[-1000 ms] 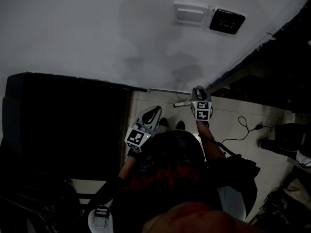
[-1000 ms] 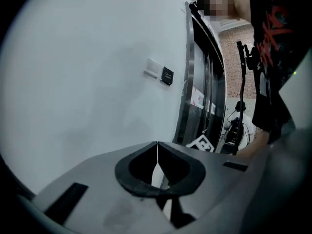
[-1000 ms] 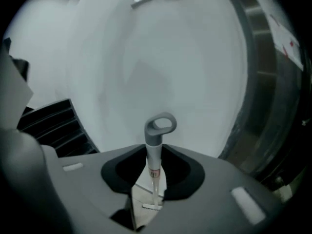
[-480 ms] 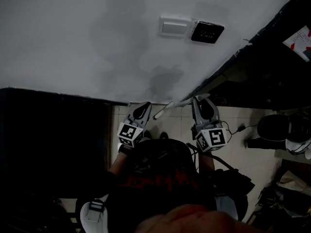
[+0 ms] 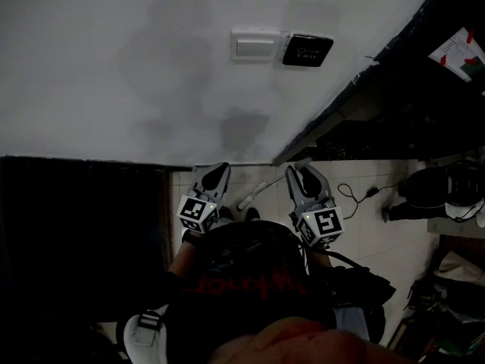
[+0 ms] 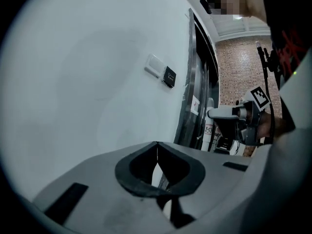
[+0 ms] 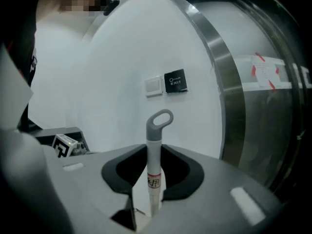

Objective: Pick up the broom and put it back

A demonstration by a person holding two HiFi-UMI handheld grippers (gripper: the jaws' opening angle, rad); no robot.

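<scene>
My left gripper is pinched shut on nothing, and my right gripper is clamped on the broom near the top of its pale handle, with the grey hanging loop upright above the jaws. I judge the pickup done. What remains is setting it back, perhaps against the white wall ahead, though I see no hook.

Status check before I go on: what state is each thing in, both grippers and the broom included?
Left gripper: shut, jaws together, nothing between them.
Right gripper: shut on the broom, gripping its handle.
Broom: held near the loop end of its handle; brush end out of view.
Wall switch: too small to tell whether it is on or off.
</scene>
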